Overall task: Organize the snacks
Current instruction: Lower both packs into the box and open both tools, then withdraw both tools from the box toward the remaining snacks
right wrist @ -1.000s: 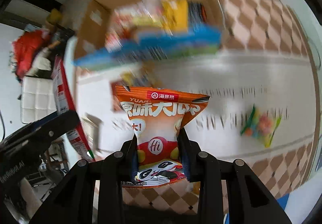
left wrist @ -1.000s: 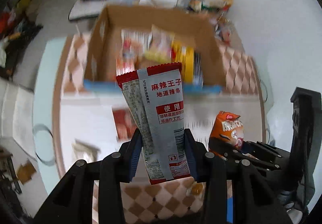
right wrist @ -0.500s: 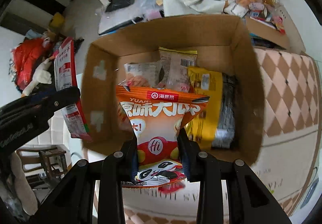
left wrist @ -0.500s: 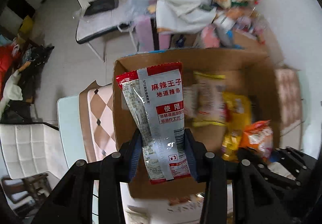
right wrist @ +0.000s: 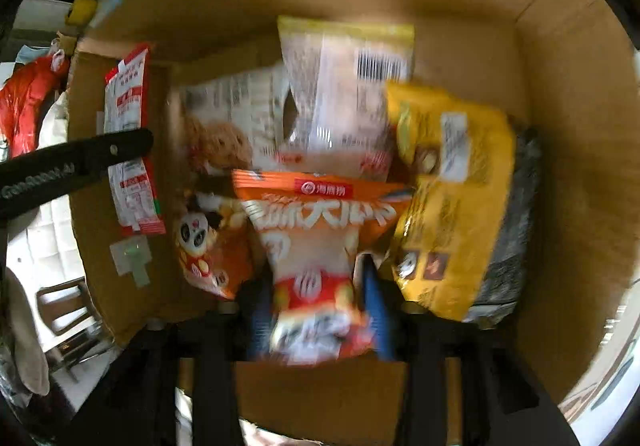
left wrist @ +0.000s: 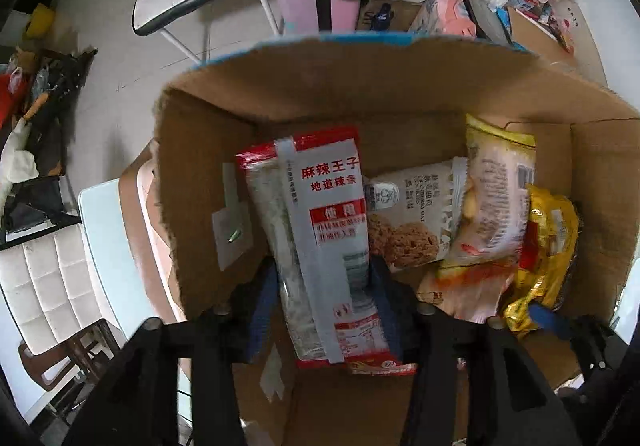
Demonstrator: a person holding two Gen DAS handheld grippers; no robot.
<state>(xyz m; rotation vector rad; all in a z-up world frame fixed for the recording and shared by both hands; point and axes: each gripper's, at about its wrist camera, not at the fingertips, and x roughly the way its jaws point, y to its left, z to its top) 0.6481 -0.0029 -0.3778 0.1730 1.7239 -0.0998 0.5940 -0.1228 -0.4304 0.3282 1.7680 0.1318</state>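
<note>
Currently both my grippers are down inside the cardboard box (left wrist: 400, 93), and both sets of jaws are opening, where a second ago they pinched their packets over the desk. Item one: red-and-grey spicy strip packet (left wrist: 324, 242), standing upright between the jaws of the left gripper (left wrist: 324, 310), at the box's left wall; the blue pads look just clear of its sides, so I judge it released or nearly so. Item two: orange panda snack bag (right wrist: 316, 246), between the jaws of the right gripper (right wrist: 316, 306), near the box's front wall at mid-width; it is motion-blurred, and the pads stand apart from it, which I read as the bag dropping. Already stocked in the box: oat cookie packet (left wrist: 408, 221) just right of the strip packet, pale yellow-topped bag (left wrist: 496, 201) beyond it, gold wrapper packet (left wrist: 548, 246) toward the right wall, and a second orange panda packet (right wrist: 208, 250). Judgement: two more snacks count as delivered; next call is lifting both grippers clear without snagging the packets.
</note>
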